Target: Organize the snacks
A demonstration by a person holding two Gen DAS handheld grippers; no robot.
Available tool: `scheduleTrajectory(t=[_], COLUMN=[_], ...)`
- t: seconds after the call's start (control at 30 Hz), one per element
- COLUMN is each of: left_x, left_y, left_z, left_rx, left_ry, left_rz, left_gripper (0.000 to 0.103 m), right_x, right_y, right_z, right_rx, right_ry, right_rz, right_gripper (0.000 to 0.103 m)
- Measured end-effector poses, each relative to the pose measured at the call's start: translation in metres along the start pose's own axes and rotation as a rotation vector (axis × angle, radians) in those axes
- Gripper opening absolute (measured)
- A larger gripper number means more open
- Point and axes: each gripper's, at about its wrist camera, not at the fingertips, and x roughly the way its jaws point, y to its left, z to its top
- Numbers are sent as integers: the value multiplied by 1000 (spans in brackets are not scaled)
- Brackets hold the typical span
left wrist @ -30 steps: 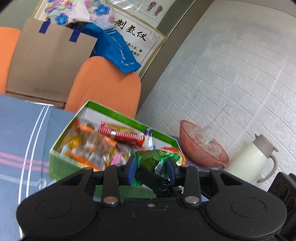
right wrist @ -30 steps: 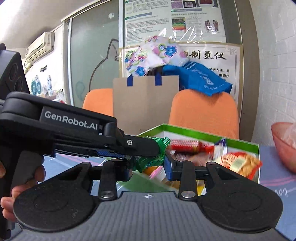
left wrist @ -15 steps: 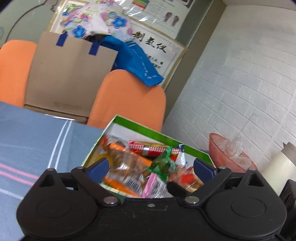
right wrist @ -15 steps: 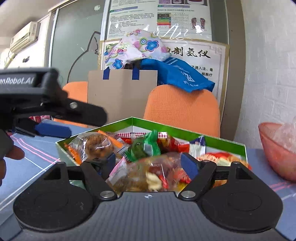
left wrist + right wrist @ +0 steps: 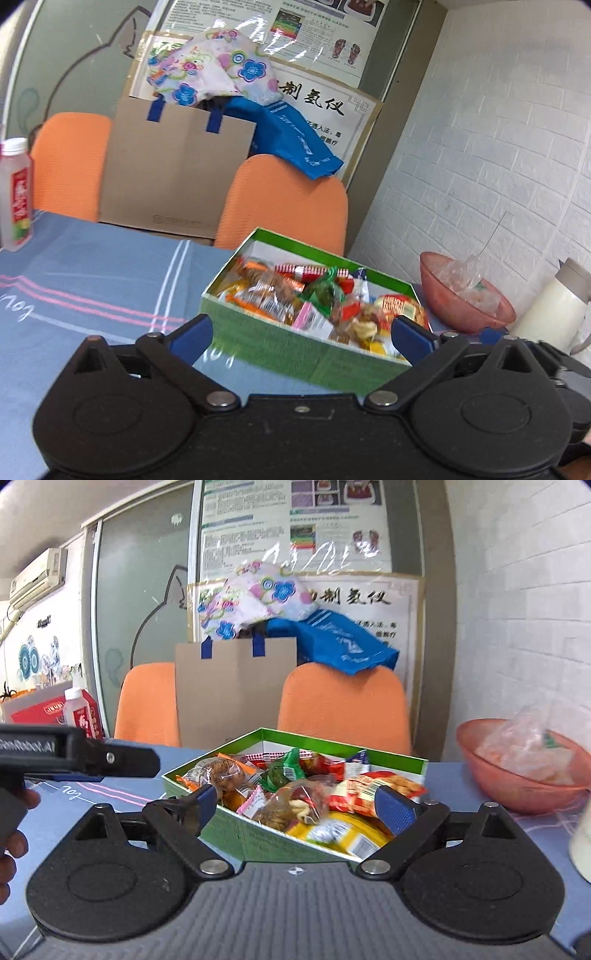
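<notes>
Both tools are released, jaws spread wide with nothing between the blue pads. The left tool hangs in front of the green box, which sits on the blue striped cloth covering the surface. The right tool faces the same box from its near corner.

The box is open and heaped with wrapped snacks — a green packet on top near the middle, a red and orange pack toward the right side, a yellow pack against the near wall.

A pink bowl holding crumpled clear plastic stands just right of the box, a cream jug beyond it. A bottle stands well apart at the far left. Behind the surface are two orange chairs and a brown paper bag.
</notes>
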Motion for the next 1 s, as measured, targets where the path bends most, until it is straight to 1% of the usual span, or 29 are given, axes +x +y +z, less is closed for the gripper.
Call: scheduleTrajectory(t=[0.13,0.23,0.37,0.5,0.67,0.8,1.0], left_x=[-21,-32,-36,-37,-38,-34,-34], left_y=[-9,-15,-23,-27,-28,-28,-26], left_z=[-19,-40,-63,-78,-85,-86,-91], left_rx=[22,34,55,90,100,102,102], left_ry=[9,27,53,68,72,78,78], left_rz=[42,54,90,126,145,172,174], left_gripper=[103,103,103,103,103,103,103], right_x=[-31,-43,-51,-54,-56,-56,-55], right_y=[-3,-1,3,6,5,5,3], right_z=[-13,-26,-42,-54,-64,-68,-71], right_rx=[16,-1,-14,-19,4,-8,16], right_ry=[-10,1,30,46,57,57,53], right_rz=[-14,-36,-41,-57,-71,-95,-98], right_gripper=[103,103,103,103,103,103,103])
